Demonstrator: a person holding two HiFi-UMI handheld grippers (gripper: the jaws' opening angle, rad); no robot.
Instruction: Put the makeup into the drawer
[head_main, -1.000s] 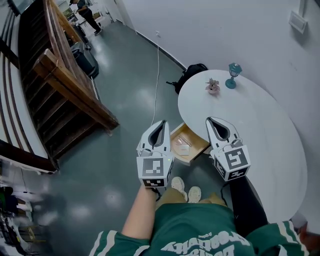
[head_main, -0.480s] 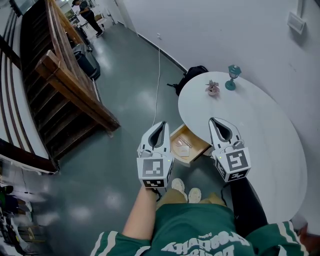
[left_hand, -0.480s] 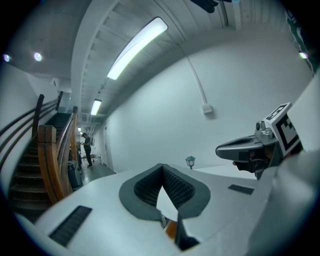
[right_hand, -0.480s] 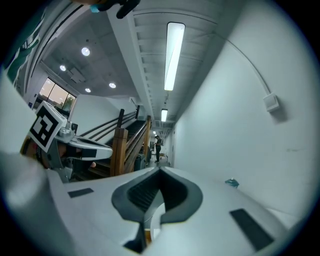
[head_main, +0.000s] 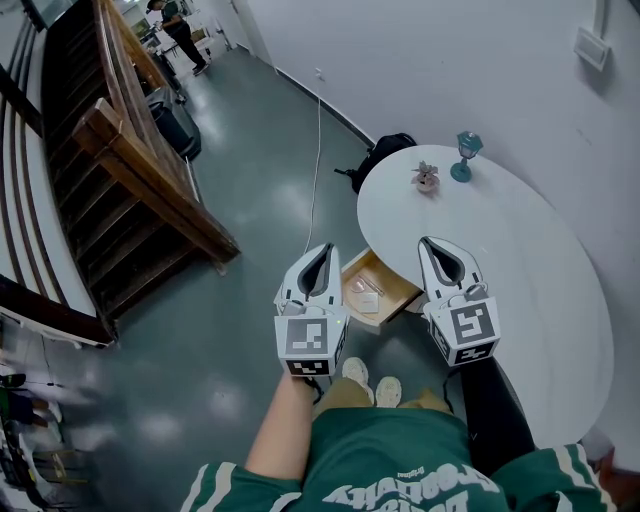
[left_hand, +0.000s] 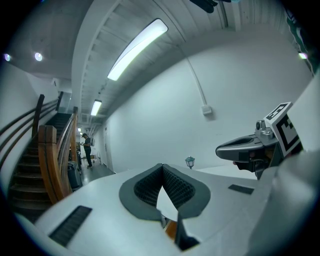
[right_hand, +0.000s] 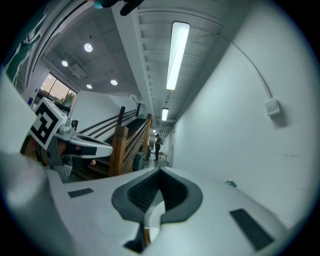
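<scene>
Already the makeup lies in the open drawer, below and between the left gripper and right gripper, both closed and empty; a skewed push could jam it.

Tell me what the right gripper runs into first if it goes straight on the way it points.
Nothing close, as far as shown. The right gripper, shut and empty, points level over the edge of the table toward the hallway; the goblet sits off to its right. Depth is unclear.

No legible text — white print on green shirt upside down, unreadable.
</scene>
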